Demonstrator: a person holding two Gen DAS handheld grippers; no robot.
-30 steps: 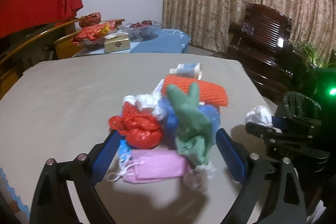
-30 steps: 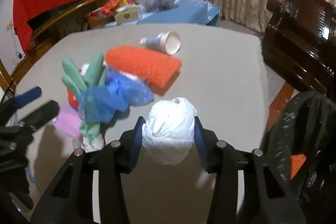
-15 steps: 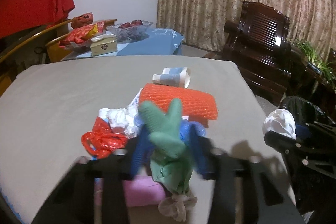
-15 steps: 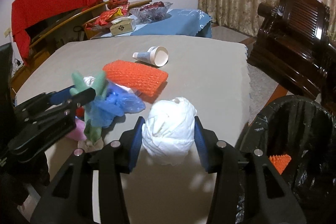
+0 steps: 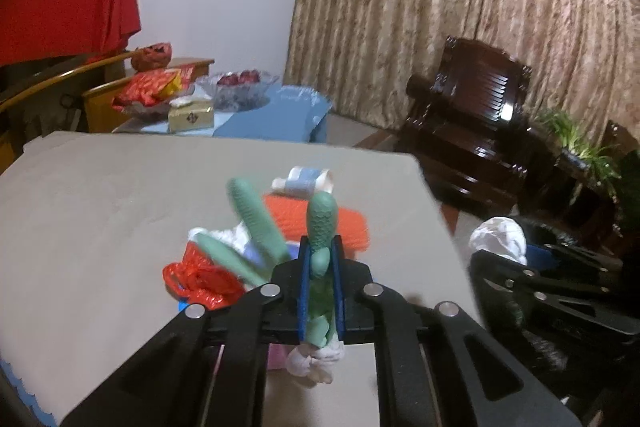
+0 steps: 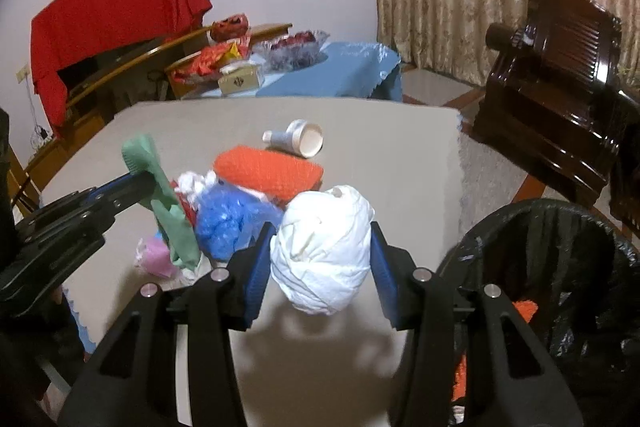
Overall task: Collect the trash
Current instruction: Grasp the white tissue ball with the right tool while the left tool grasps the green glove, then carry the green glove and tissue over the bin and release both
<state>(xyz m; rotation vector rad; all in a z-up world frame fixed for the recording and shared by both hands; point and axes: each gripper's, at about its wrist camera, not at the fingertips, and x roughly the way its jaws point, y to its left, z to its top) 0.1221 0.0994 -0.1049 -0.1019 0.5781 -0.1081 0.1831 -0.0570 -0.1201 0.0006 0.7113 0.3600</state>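
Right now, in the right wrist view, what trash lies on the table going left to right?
Green glove → blue plastic bag → orange mesh pad → paper cup → black bin beside the table.

On the table [image 6: 400, 147]: one green glove [image 5: 320, 227], one white wad [image 6: 324, 251], one orange mesh pad [image 6: 268, 171], one paper cup [image 6: 300, 139], one blue bag [image 6: 224, 219], one red bag [image 5: 200, 279], one pink item [image 6: 156, 259] and one small white scrap [image 6: 196, 183]. Two grippers: left [image 5: 320, 283], right [image 6: 320, 259]. One black bin [image 6: 560, 267] at right, with one orange piece [image 6: 524, 309] inside. Far back: one chair [image 6: 560, 67], one red cloth [image 6: 112, 27], one tissue box [image 6: 240, 79], one glass bowl [image 6: 296, 47].
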